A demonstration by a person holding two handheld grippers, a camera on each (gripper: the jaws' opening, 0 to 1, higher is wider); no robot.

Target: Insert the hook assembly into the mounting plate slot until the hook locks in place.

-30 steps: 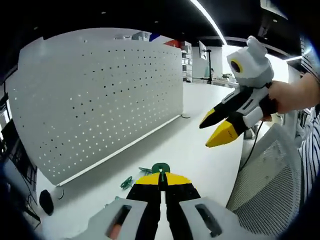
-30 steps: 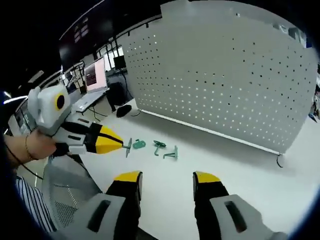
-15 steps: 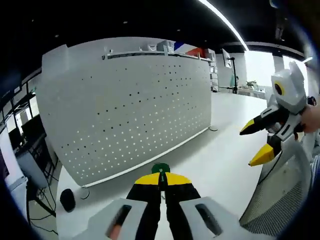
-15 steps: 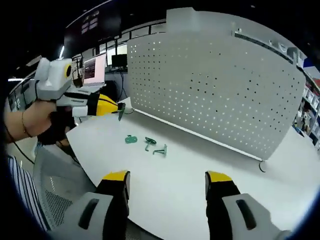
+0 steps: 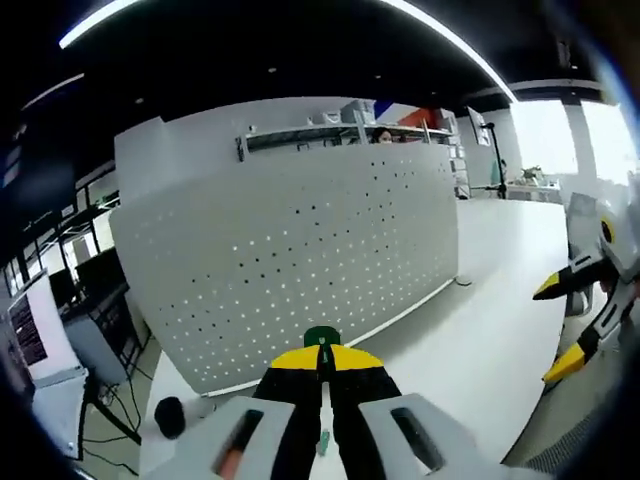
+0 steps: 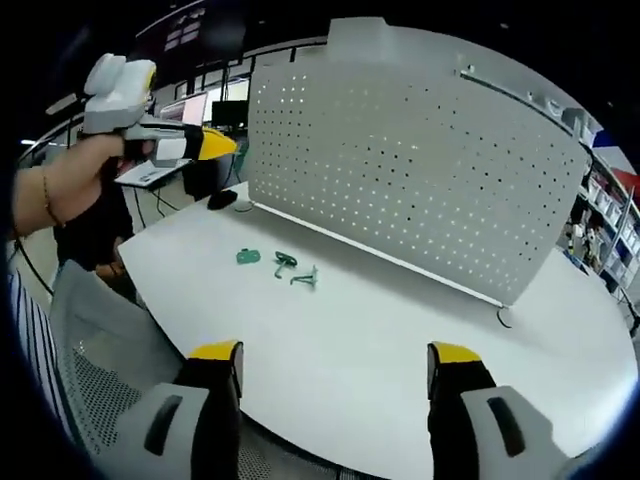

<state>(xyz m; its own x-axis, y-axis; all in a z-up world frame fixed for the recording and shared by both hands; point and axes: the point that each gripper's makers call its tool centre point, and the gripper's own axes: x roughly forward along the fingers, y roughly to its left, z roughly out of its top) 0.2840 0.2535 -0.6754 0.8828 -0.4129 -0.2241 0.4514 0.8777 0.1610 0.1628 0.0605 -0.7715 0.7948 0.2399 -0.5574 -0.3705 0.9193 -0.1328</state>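
My left gripper [image 5: 322, 352] is clenched on a green hook [image 5: 321, 335], its tip poking out at twelve o'clock toward the pegboard [image 5: 300, 260]. It looks light, stiff plastic, best pinched by the shank. My right gripper [image 6: 335, 352] is released. Spare hooks [image 6: 280, 266] lie on the smooth white table [image 6: 400, 330].
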